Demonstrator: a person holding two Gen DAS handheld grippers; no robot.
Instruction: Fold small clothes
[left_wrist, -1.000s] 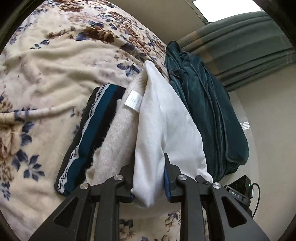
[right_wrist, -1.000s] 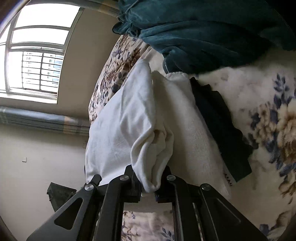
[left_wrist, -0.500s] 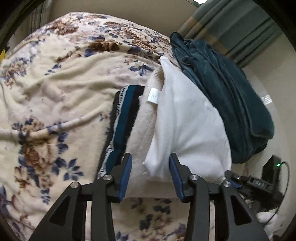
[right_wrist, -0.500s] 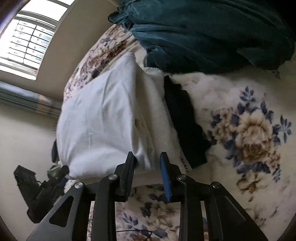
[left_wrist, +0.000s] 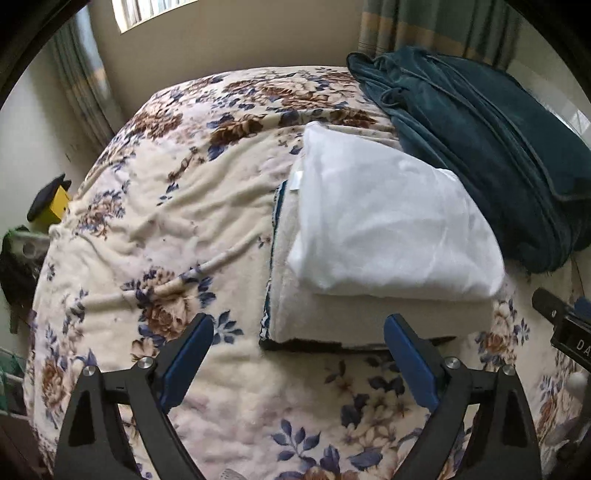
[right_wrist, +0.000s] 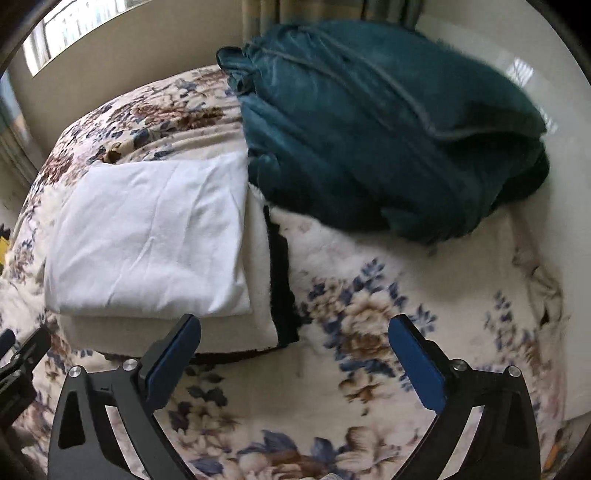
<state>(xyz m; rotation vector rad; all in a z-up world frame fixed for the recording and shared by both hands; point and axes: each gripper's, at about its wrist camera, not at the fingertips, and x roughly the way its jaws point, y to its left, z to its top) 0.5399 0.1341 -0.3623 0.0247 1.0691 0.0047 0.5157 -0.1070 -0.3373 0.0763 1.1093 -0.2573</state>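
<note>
Two black claws with blue pads, the left gripper (left_wrist: 297, 334) and right gripper (right_wrist: 293, 336), are spreading wide with nothing between them, above a folded white cotton garment (left_wrist: 388, 229) topping a small stack on the floral fleece blanket (left_wrist: 166, 206), beside a teal velvet robe (right_wrist: 369, 122).

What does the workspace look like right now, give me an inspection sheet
Surface: floral blanket on a bed, wrinkled.
Job's things: folded white garment on top of a cream garment and a dark one, stacked.
Clutter: teal robe heaped against the stack's far side; yellow object off the bed's edge.
Grippers: left gripper and right gripper, jaws opening, nothing between them.
Cables: nothing seen.
Surroundings: curtain, window, wall.
</note>
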